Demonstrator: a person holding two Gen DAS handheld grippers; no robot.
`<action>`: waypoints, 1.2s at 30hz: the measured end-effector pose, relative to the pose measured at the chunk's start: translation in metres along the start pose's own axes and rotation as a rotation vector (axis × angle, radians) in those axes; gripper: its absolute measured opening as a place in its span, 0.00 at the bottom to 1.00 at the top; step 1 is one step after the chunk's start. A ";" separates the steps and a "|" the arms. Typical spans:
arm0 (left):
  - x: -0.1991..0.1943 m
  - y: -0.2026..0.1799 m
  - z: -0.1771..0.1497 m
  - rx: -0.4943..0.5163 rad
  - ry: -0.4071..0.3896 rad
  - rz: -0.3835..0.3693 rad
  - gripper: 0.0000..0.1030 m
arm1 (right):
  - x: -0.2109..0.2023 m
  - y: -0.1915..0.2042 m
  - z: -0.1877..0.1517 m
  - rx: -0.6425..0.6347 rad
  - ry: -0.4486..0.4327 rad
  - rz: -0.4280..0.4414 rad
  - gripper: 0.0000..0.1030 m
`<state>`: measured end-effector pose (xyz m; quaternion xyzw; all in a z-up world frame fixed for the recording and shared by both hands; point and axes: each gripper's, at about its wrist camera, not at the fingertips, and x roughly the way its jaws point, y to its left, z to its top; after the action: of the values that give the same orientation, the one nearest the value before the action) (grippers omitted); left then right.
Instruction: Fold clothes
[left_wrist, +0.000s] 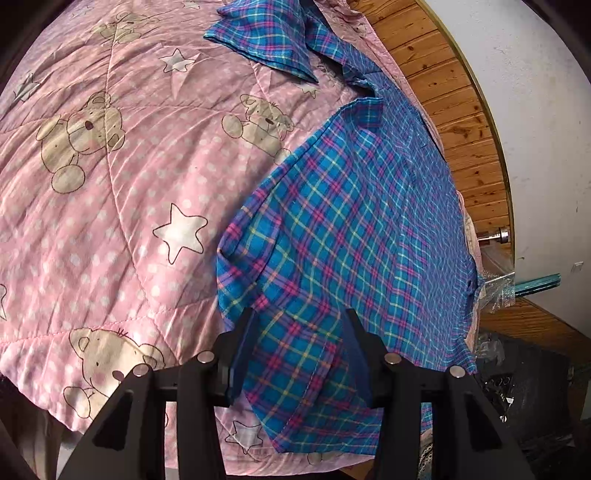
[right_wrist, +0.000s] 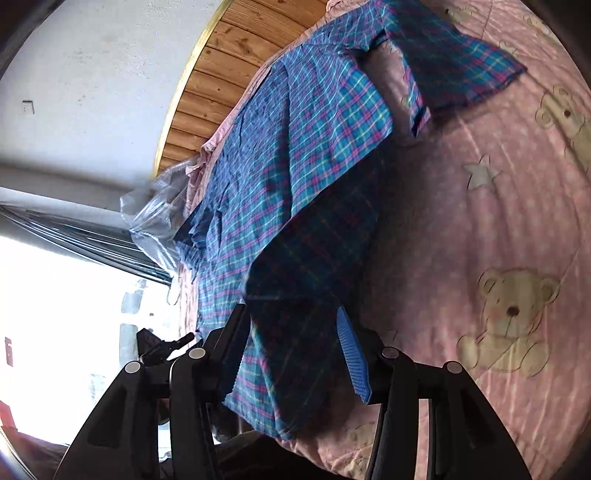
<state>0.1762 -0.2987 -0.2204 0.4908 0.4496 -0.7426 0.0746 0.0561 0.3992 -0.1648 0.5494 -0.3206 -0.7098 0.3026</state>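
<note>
**Plaid shirt at the bed's edge, both corners between the fingers**

Pink teddy-bear quilt (left_wrist: 110, 206) covers the bed, with wood panelling (left_wrist: 454, 110) behind. On it the plaid shirt (left_wrist: 351, 206) lies spread along the far edge, one sleeve (left_wrist: 258, 33) flung out. The left hand-held gripper (left_wrist: 299, 354) stands wide with the near hem between its fingers; the right hand-held gripper (right_wrist: 295, 354), equally wide, straddles a lifted, shadowed flap. Judging by this, both should close fully on the cloth, then carry the fold over evenly, keeping the edge taut.
</note>
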 end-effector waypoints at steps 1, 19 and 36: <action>0.000 -0.001 -0.003 0.014 0.005 0.019 0.48 | 0.001 0.002 -0.008 -0.016 0.017 -0.010 0.44; 0.024 -0.106 0.049 0.262 0.003 0.108 0.48 | 0.056 0.113 0.032 -0.399 -0.011 -0.592 0.32; 0.082 -0.122 0.178 0.349 0.034 -0.007 0.40 | 0.096 0.141 0.181 -0.373 -0.003 -0.654 0.30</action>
<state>-0.0508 -0.3315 -0.1929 0.5073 0.3166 -0.8012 -0.0222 -0.1301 0.2606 -0.0754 0.5573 0.0061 -0.8158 0.1544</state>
